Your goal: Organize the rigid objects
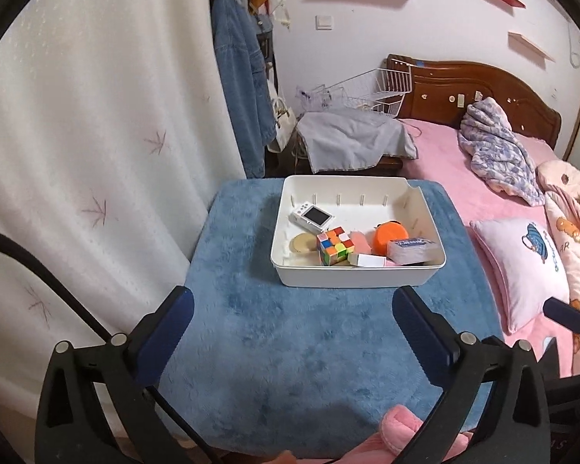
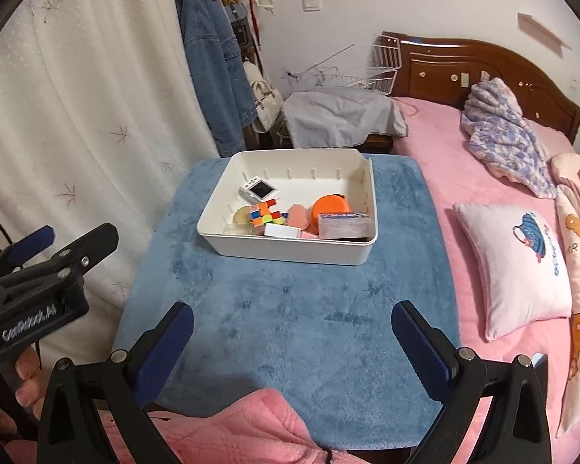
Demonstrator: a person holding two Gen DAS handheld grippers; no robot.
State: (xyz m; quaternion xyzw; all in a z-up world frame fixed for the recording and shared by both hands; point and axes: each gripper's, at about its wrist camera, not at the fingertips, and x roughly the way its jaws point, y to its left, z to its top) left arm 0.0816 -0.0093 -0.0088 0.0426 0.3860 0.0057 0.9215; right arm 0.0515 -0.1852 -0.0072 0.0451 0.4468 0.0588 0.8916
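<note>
Though mixed — cube (image 1: 335, 246) colourful; tray (image 1: 357, 282) white

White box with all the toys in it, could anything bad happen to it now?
Maybe. The box sits on a soft blue blanket, so a nudge could tip or slide it. The toys are crowded at its near end; the cube leans among them and might tumble if the box is lifted. Both grippers' jaws stand open and empty, so nothing is steadying it.

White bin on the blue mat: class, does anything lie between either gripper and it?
Nothing visible. Bare blue mat alone lies between the open left gripper and the white bin, likewise before the open right gripper.
</note>
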